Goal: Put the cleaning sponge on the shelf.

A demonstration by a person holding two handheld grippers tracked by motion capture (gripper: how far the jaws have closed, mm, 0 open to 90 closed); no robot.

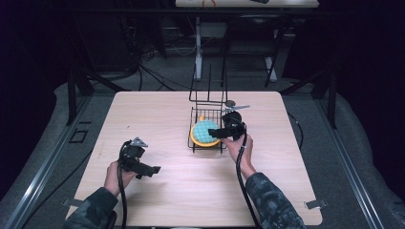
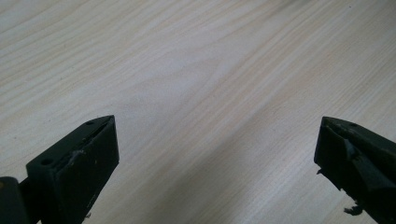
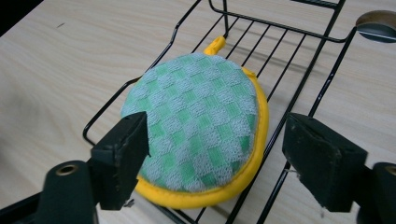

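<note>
over the wire rack, a pad just let go

over the near end of the black wire rack (image 3: 299, 70), a round sponge pad (image 3: 201, 135) with a green checked face and a yellow rim is seen lying on the wires, its small yellow loop pointing toward the far end. in the high view the pad (image 1: 204, 132) sits inside the rack (image 1: 208, 110), which stands right of centre toward the far edge of the wooden table (image 1: 157, 119).

several slips can be judged likely from here. the pad's near edge appears to hang past the rack's front wire, so a brush from a jaw on withdrawal could tip or drag it out onto the table. the left jaw stands close against the pad's rim, and whether it touches cannot be told; a snag on the cloth would pull the pad along. the light rack itself could be shifted if a jaw catches a wire.

the right gripper (image 3: 215, 154) is held spread wide, its jaws set to either side of the pad and not pressed on it; nothing is gripped. the left gripper (image 2: 215, 163) is held wide open over bare table, nothing between its jaws, well apart from the rack.
</note>
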